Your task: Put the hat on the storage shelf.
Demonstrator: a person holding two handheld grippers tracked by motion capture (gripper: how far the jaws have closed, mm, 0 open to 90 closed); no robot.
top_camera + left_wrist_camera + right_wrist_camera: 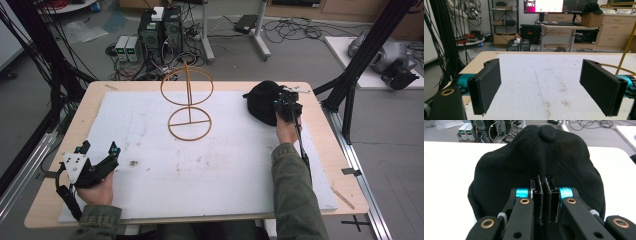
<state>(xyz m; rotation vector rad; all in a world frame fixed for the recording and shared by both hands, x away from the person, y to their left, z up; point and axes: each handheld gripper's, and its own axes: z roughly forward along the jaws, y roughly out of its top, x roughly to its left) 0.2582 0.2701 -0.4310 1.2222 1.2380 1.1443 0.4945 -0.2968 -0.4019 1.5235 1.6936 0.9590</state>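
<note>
- Black cap [524, 170] sits straight ahead of the right tool [545, 200], crown button at its far end; the tool's jaws are pressed together on a raised fold of the cap's fabric.
- High view puts the cap [262, 102] on the far right part of the white mat [200, 160], touching the right tool [286, 107], which sits on the cap's near-right side; person's right hand [286, 131] behind it.
- The pinch itself reads in the right gripper view; from above the jaws are hidden under the tool body and the dark cap, hard to separate.
- Near edge of the cap is cut off behind the tool's arms in the right gripper view; brim not made out.
- Left tool [549, 85] jaws wide apart, nothing between them, just stained mat ahead.
- High view: left tool [95, 162] at near left of the mat, well apart from the cap, held in the left hand [97, 190].
- Wooden ring stand [188, 102] stands ahead and to the right of the left tool, left of the right tool; two hoops on an upright rod. Left gripper view catches just its edge [626, 52] at right, mostly cut off.
- Mat lies on the wooden tabletop [325, 145].
</note>
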